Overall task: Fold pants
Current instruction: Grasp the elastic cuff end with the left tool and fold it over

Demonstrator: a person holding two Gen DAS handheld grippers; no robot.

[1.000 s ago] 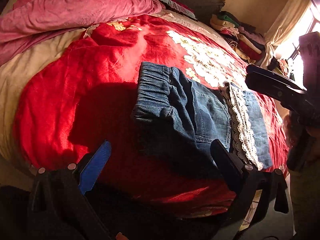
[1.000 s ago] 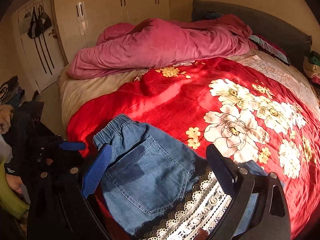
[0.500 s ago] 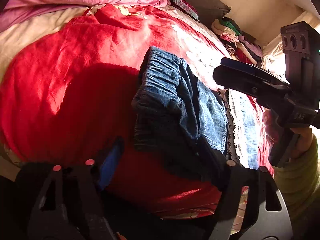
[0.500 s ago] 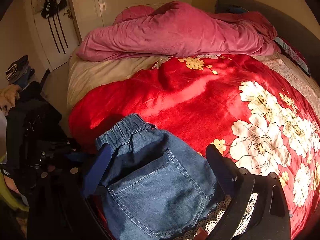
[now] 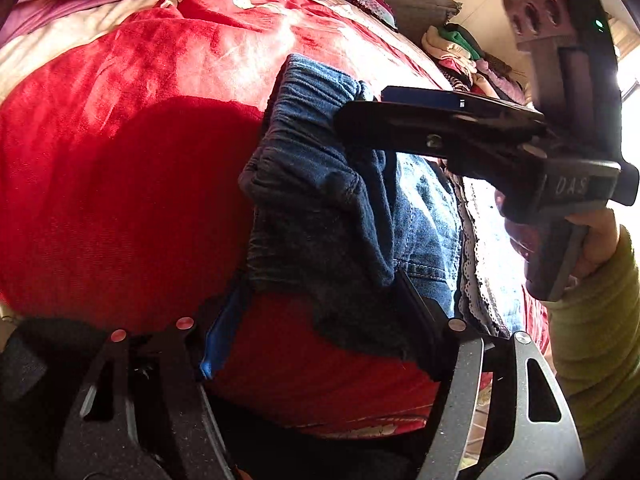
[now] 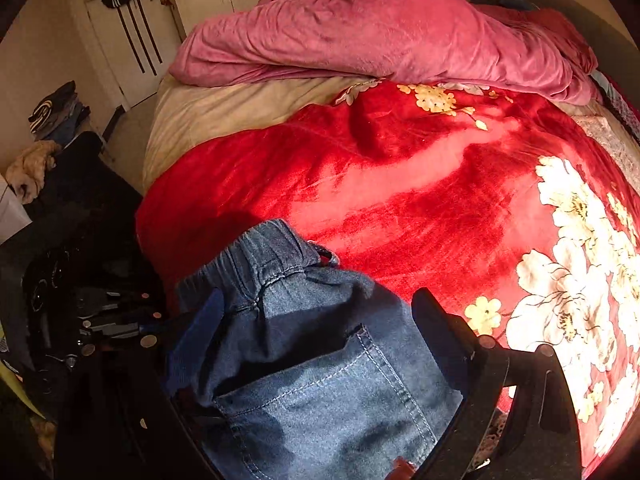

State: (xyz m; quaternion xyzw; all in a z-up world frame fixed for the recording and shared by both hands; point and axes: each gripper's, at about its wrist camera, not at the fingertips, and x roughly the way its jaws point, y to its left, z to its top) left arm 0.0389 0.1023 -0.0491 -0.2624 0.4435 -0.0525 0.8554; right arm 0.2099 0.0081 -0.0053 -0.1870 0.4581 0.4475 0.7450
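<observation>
Folded denim pants (image 5: 344, 216) lie on the red blanket (image 5: 120, 184), with the left gripper (image 5: 320, 316) and right gripper (image 6: 320, 344) both spread wide over the waistband end

A big red blanket (image 6: 400, 208) with white flowers covers the bed. A pink quilt (image 6: 380, 36) lies bunched behind the blanket. Stacked clothes (image 5: 464, 52) sit past its far corner.

The bed (image 6: 224, 108) carries a red floral blanket (image 6: 400, 200); denim pants (image 6: 320, 360) at six o'clock; pink duvet (image 6: 380, 32) at twelve.
</observation>
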